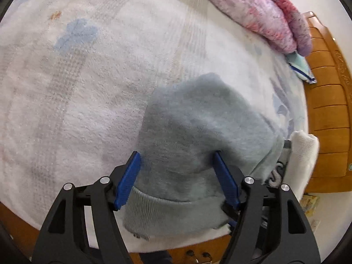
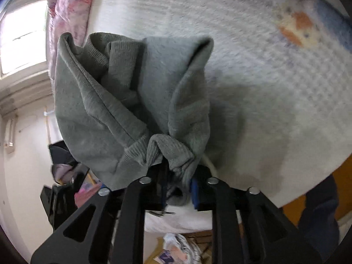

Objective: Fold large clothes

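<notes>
Left-wrist view: grey sweatshirt (image 1: 193, 145) fills the lower centre of the frame, its ribbed hem (image 1: 171, 213) at the bottom edge, lying over the pale fleece blanket (image 1: 88, 88) of the bed. The left gripper (image 1: 176, 178) stands spread wide, blue pads (image 1: 128, 180) flanking the cloth on either side; whether they press it or merely straddle it cannot be told. A pink quilt (image 1: 253, 6) sits upper right, a wooden bed frame (image 1: 325, 110) at the right edge.

Right-wrist view: the same garment (image 2: 123, 101) hangs bunched in the left centre of the frame, lifted off the blanket (image 2: 264, 88). The right gripper (image 2: 178, 182) has its jaws narrowly parted, a gathered ribbed cuff (image 2: 167, 151) pinched between them — the grip looks marginal.

Judgement: the step in hand appears to be carrying the garment to the bed for spreading. To do it well, secure the cuff firmly, take hold of the hem with the left tool, then draw both apart — keeping the fabric taut and level before lowering it flat.
</notes>
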Tool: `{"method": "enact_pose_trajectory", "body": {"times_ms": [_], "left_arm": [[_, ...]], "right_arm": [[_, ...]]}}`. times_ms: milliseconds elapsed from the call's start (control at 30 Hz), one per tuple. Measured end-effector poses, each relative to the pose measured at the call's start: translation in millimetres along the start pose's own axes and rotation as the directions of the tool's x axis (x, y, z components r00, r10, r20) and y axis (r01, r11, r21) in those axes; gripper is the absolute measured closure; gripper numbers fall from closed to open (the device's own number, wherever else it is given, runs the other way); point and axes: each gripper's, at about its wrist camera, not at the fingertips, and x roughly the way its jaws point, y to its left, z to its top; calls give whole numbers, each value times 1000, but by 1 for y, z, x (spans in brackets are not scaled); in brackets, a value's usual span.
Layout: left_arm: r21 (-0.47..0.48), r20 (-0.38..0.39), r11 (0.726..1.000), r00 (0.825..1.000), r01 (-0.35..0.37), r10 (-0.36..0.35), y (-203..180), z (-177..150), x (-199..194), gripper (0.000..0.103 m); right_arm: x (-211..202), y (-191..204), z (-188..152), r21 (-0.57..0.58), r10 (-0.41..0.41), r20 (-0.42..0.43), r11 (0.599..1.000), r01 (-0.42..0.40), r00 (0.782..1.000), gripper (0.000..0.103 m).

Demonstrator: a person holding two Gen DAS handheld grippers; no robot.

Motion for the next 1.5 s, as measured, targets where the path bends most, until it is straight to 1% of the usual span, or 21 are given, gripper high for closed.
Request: {"method": "enact_pose_trajectory", "body": {"times_ms": [67, 100, 167, 200, 300, 367, 433, 467, 533, 600, 700, 833, 933, 1033, 1100, 1167, 1233, 1333, 1367, 1433, 1500], "left_arm": [[-2, 9, 1000, 999, -31, 31, 1, 0, 0, 32], [-13, 5, 999, 999, -33, 34, 1, 1, 3, 31], [-53, -18, 999, 1000, -11, 10, 8, 4, 2, 30], [-59, -17, 998, 1000, -13, 12, 8, 4, 4, 30], [-42, -12, 998, 999, -41, 41, 9, -1, 2, 28], [-52, -18, 997, 999, -48, 47, 11, -2, 4, 23], [-64, -29, 997, 999, -43, 41, 14, 0, 11, 22], [-52, -29, 997, 998, -52, 50, 13, 2, 14, 20], [-28, -32, 997, 997, -68, 67, 13, 5, 20, 17], [-22, -43, 998, 997, -62, 61, 15, 9, 27, 15], [-1, -59, 999, 997, -52, 52, 11, 16, 40, 14], [22, -56, 998, 997, -61, 62, 3, 25, 45, 13], [-46, -96, 999, 995, 23, -28, 15, 23, 44, 13], [-76, -86, 990, 989, 116, -123, 26, 10, 25, 16], [-91, -58, 975, 976, 203, -209, 37, -7, 8, 16], [-90, -85, 973, 972, 213, -220, 45, -25, 5, 16], [-98, -124, 977, 972, 190, -202, 54, -44, 14, 16], [-181, -180, 960, 952, 216, -248, 65, -65, 35, 16], [-187, -189, 959, 950, 214, -249, 65, -69, 43, 16], [-176, -170, 961, 955, 213, -243, 62, -75, 55, 14], [-208, -173, 955, 953, 213, -250, 62, -73, 67, 13]], "right_arm": [[-17, 12, 2, -61, -47, -3, 997, 47, 999, 79], [-26, 21, 2, -114, -102, 3, 988, 101, 995, 77], [-38, 47, -4, -239, -150, 27, 959, 152, 988, 78], [-44, 65, -7, -315, -185, 48, 930, 191, 982, 78], [-52, 118, -6, -492, -131, 92, 856, 160, 987, 80], [-38, 150, -1, -592, -121, 125, 787, 172, 985, 80], [-11, 170, 9, -654, -135, 112, 735, 176, 984, 82], [3, 168, 15, -662, -172, 119, 720, 207, 978, 84], [36, 160, 32, -675, -288, 167, 663, 323, 943, 88], [54, 141, 54, -658, -353, 192, 646, 387, 916, 92], [71, 119, 85, -595, -361, 119, 719, 357, 925, 93], [74, 123, 93, -600, -388, 122, 704, 379, 914, 94], [69, 120, 96, -581, -380, 112, 724, 371, 918, 94], [60, 120, 97, -557, -361, 114, 748, 360, 926, 93], [50, 117, 96, -552, -351, 125, 753, 359, 928, 93], [38, 111, 91, -546, -336, 133, 760, 352, 932, 92], [24, 103, 81, -534, -313, 143, 774, 340, 939, 90], [3, 90, 62, -516, -266, 143, 802, 301, 953, 89], [-3, 82, 50, -503, -256, 139, 814, 291, 957, 88], [-13, 72, 37, -449, -212, 135, 858, 251, 968, 71], [-21, 60, 27, -390, -190, 142, 891, 232, 971, 59]]}}
